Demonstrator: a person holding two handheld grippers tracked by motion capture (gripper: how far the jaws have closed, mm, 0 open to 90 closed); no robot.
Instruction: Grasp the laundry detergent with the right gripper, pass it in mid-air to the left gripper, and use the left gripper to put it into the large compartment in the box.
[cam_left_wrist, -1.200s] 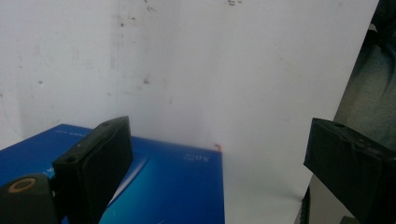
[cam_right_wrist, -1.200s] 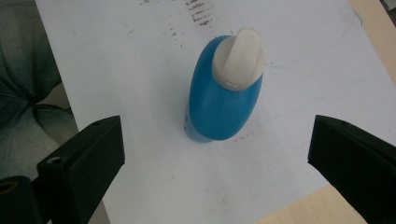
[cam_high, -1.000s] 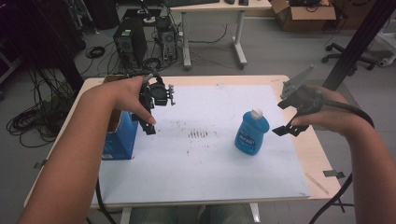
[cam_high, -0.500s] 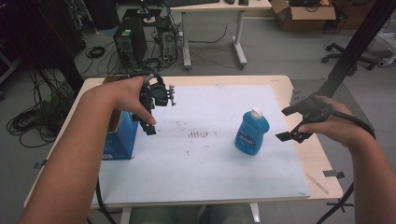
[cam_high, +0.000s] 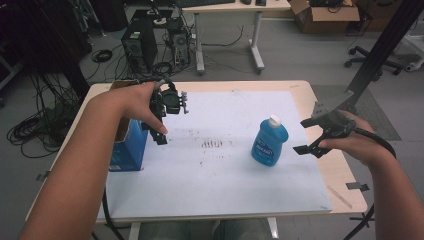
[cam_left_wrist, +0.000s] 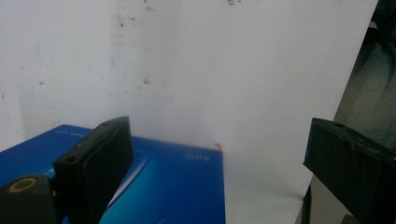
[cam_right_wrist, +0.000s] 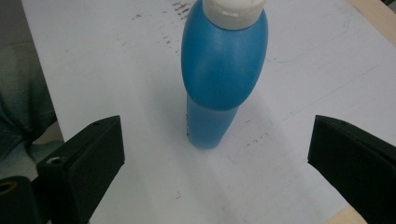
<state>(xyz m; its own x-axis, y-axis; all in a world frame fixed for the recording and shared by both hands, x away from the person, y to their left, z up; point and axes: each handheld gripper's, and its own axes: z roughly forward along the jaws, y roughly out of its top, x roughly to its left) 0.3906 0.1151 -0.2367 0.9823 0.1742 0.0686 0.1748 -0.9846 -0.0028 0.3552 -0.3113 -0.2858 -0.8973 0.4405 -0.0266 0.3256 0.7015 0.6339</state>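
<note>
A blue bottle (cam_high: 270, 140) with a white cap stands upright on the white sheet (cam_high: 215, 165), right of the middle. My right gripper (cam_high: 306, 135) hovers just right of it, open, with the bottle (cam_right_wrist: 219, 79) ahead of the wide jaws and apart from them. A blue box (cam_high: 129, 145) stands at the sheet's left edge. My left gripper (cam_high: 161, 131) hangs open over the box's right side, and the box top (cam_left_wrist: 173, 186) lies below its jaws, untouched.
The wooden table edge (cam_high: 345, 180) runs past the sheet on the right. Dark scuff marks (cam_high: 212, 145) sit mid-sheet. Behind the table stand a computer tower (cam_high: 134, 45), cables and another desk. The person's lap (cam_right_wrist: 23, 107) is at the near edge.
My right gripper has come down and a little nearer the table beside the bottle. The left gripper and both objects have stayed put.
</note>
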